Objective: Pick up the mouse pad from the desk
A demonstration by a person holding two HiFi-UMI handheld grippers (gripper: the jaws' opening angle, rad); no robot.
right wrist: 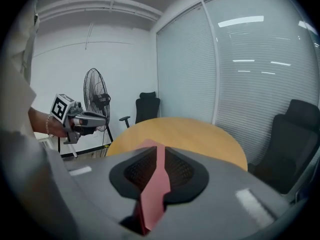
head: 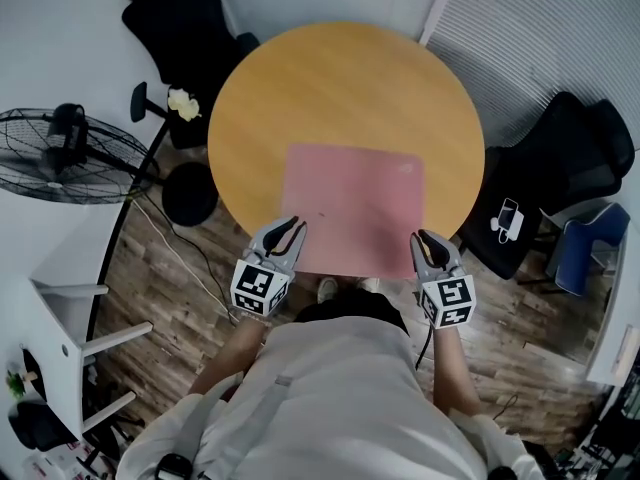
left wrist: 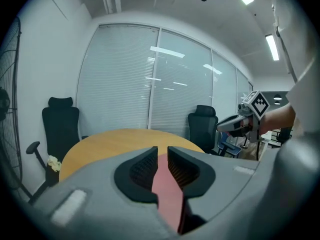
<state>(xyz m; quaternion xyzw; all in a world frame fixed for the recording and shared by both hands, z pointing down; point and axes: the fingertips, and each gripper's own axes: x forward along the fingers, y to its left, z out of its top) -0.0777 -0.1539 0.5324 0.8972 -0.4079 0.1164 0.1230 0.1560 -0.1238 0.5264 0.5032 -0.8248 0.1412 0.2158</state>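
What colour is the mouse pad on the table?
Pink; the mouse pad shows best in the head view.

white shirt (head: 330, 398); grey left gripper (head: 296, 226) and right gripper (head: 421, 237), black jaws, checkered marker cubes (head: 259, 288).

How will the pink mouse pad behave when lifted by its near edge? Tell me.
Probably floppy: the mouse pad looks like a thin sheet lying flat on the table, so its far end may droop. Likely light for its spread, being so thin.

Mouse pad (head: 355, 203) on desk (head: 340, 88)
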